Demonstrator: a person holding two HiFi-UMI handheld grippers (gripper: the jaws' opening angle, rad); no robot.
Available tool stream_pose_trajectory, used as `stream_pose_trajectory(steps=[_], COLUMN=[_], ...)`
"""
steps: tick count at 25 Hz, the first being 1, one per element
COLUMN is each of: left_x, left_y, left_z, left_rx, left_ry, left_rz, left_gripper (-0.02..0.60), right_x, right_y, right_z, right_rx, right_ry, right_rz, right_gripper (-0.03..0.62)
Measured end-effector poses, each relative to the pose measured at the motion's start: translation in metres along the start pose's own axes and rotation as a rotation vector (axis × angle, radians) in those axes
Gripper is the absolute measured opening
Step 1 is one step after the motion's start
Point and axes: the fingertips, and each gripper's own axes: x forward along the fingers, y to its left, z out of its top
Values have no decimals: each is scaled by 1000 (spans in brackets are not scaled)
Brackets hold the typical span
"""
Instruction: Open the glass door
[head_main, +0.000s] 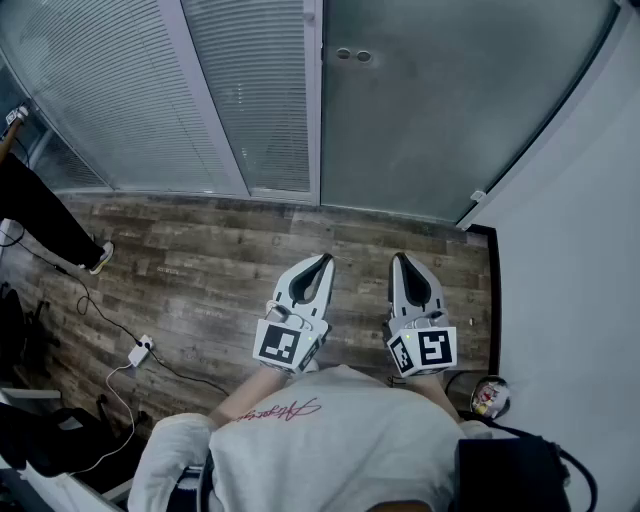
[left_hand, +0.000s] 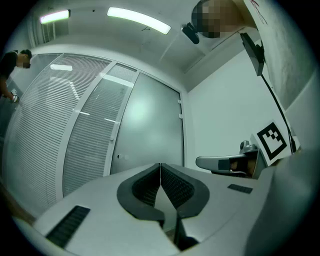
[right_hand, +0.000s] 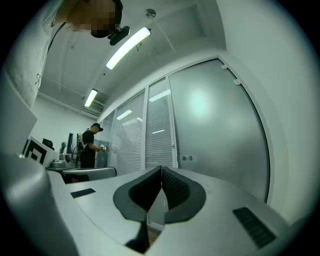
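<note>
Wood-plank floor (head_main: 220, 262), white power strip (head_main: 140, 350) and cable (head_main: 110, 320) at left

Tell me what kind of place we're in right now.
Most likely an office interior: a tall frosted grey glass door, glass partition walls backed by white slatted blinds, a brown wood-plank floor and long ceiling strip lights.

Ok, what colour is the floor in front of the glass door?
The floor is mottled brown wood planks; the head view shows it best.
</note>
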Motion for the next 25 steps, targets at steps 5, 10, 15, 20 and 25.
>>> stream_pose_trajectory(steps=[5, 10, 15, 20, 25], left_x=[0, 2, 5, 14, 22], left_y=[-6, -12, -16, -25, -34], left_z=[-1, -2, -5, -4, -7], left_rx=[3, 12, 18, 12, 5], left_ry=[2, -1, -3, -4, -7], left_rz=[-16, -30, -30, -22, 8], left_gripper=[17, 17, 17, 17, 17], right_x=[-4, -6, -9, -13, -21], right_y=[-2, -5, -9, -21, -36], right_z=[2, 2, 6, 4, 2], right_rx=[-2, -5, 15, 27, 26], right_ry=[-3, -1, -23, -25, -35], right_rz=[-3, -4, -1, -4, 2], right_gripper=[18, 18, 18, 18, 20])
